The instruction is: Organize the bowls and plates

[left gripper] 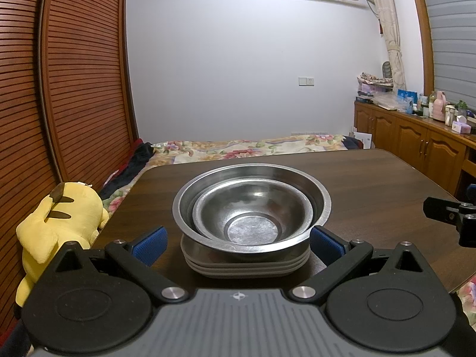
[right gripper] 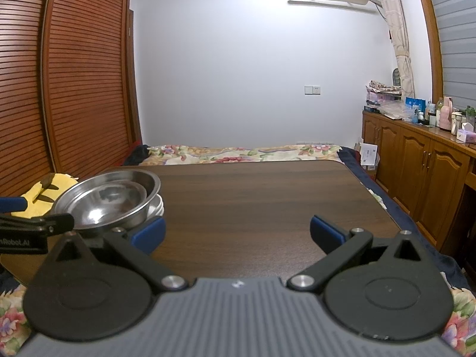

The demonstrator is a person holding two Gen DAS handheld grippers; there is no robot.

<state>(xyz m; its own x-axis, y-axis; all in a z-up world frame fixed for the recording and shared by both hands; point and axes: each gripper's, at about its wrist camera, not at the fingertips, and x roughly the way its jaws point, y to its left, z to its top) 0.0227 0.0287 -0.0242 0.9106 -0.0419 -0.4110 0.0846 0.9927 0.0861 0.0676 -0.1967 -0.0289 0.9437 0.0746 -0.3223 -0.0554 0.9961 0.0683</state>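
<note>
A small steel bowl [left gripper: 253, 211] nests inside a larger steel bowl [left gripper: 322, 200], and both rest on a stack of grey-white plates [left gripper: 247, 264] on the dark wooden table [left gripper: 372, 184]. My left gripper [left gripper: 238, 242] is open, its blue pads either side of the stack's near side without touching it. In the right wrist view the same bowls [right gripper: 110, 199] and plates [right gripper: 157, 205] sit at the left. My right gripper [right gripper: 236, 232] is open over bare table, with nothing between its fingers. The right gripper's tip [left gripper: 446, 214] shows at the right edge of the left wrist view.
A yellow plush toy [left gripper: 59, 223] sits off the table's left edge. A bed with a floral cover [left gripper: 238, 147] lies beyond the far edge. Wooden cabinets [right gripper: 416, 172] with bottles on top line the right wall, and a slatted wardrobe [left gripper: 74, 89] the left.
</note>
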